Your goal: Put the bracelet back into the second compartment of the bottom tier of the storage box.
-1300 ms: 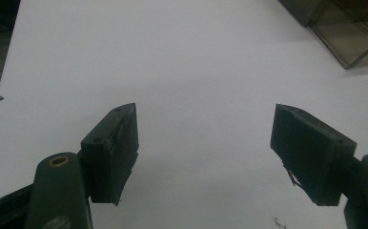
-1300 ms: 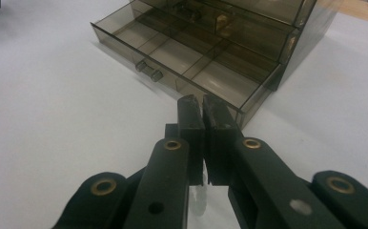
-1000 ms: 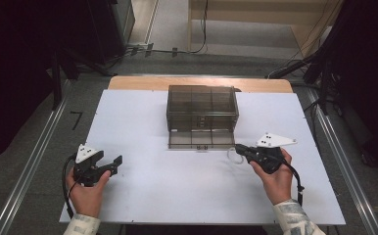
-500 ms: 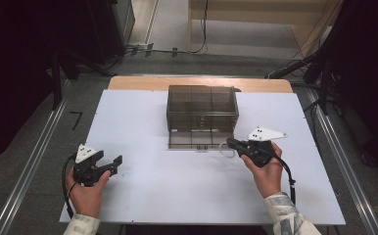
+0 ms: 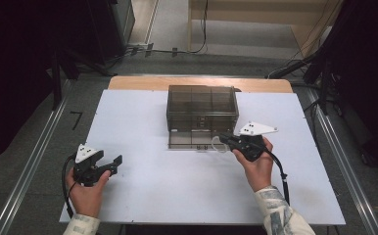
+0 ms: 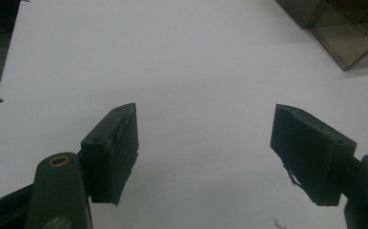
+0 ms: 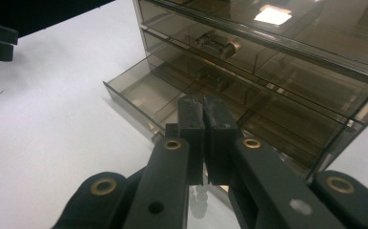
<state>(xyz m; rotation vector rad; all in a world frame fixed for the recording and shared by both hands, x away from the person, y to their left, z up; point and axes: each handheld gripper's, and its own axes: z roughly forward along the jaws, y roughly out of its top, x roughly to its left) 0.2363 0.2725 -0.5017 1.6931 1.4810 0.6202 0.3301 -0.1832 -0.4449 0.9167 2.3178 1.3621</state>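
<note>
Glossy smoked clear-plastic drawer box (image 5: 201, 110) on matt white table (image 5: 143, 122).

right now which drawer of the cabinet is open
The bottom drawer of the smoked plastic cabinet: it juts out toward the person, while the drawers above sit flush.

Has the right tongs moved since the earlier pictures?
Yes. In the high view the right tongs have shifted left, closer to the open bottom drawer of the drawer box, which stayed in place.
</note>
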